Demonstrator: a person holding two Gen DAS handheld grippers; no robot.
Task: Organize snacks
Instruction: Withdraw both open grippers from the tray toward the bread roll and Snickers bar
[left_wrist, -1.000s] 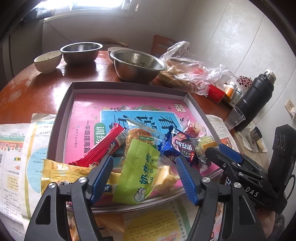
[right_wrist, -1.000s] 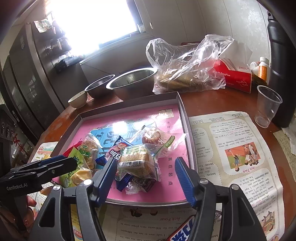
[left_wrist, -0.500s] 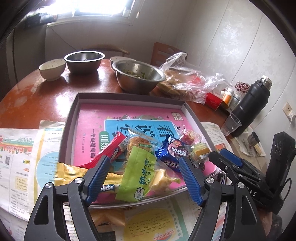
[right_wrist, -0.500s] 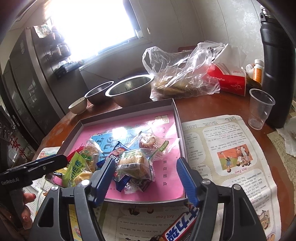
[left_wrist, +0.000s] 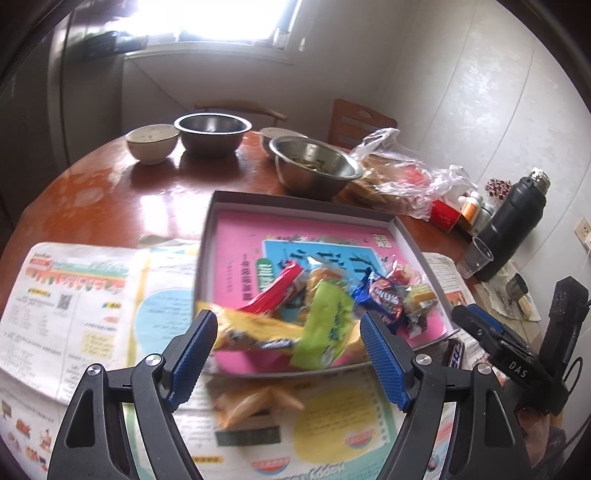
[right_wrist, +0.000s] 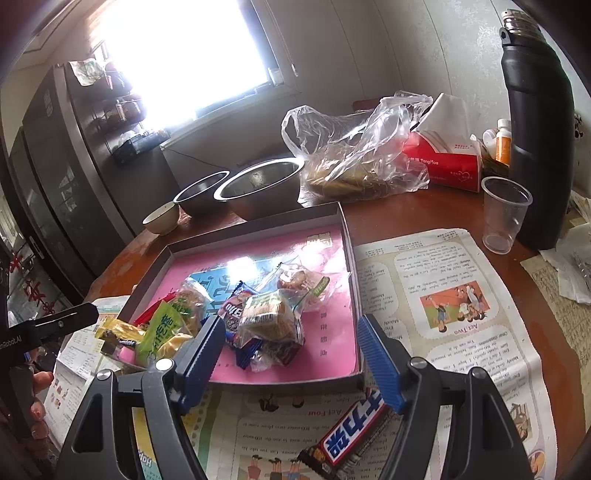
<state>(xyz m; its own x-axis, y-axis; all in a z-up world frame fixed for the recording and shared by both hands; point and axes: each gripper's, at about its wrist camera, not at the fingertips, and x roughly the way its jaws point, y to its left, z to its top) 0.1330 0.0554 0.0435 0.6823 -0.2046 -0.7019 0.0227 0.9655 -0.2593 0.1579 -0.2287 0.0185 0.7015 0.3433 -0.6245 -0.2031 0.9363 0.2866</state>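
Observation:
A grey tray (left_wrist: 299, 203) (right_wrist: 258, 230) with a pink lining holds several wrapped snacks at its near end: a green pack (left_wrist: 325, 325) (right_wrist: 160, 332), a yellow pack (left_wrist: 251, 330), a red bar (left_wrist: 275, 293), a blue pack (left_wrist: 382, 299) and a clear biscuit bag (right_wrist: 267, 319). A Snickers bar (right_wrist: 351, 430) lies on the newspaper in front of the tray. An orange snack (left_wrist: 255, 402) lies there too. My left gripper (left_wrist: 288, 354) is open and empty, above the tray's near edge. My right gripper (right_wrist: 291, 363) is open and empty, above the tray's near rim.
Two steel bowls (left_wrist: 317, 170) (left_wrist: 212, 136) and a white bowl (left_wrist: 151, 142) stand behind the tray. A plastic bag of food (right_wrist: 358, 158), a red tissue box (right_wrist: 447, 162), a plastic cup (right_wrist: 504, 214) and a black flask (right_wrist: 537, 129) stand at the right. Newspaper (right_wrist: 454, 295) covers the table's near part.
Both grippers have pulled back and risen from the tray, still open. The Snickers bar has come into the right wrist view on the newspaper.

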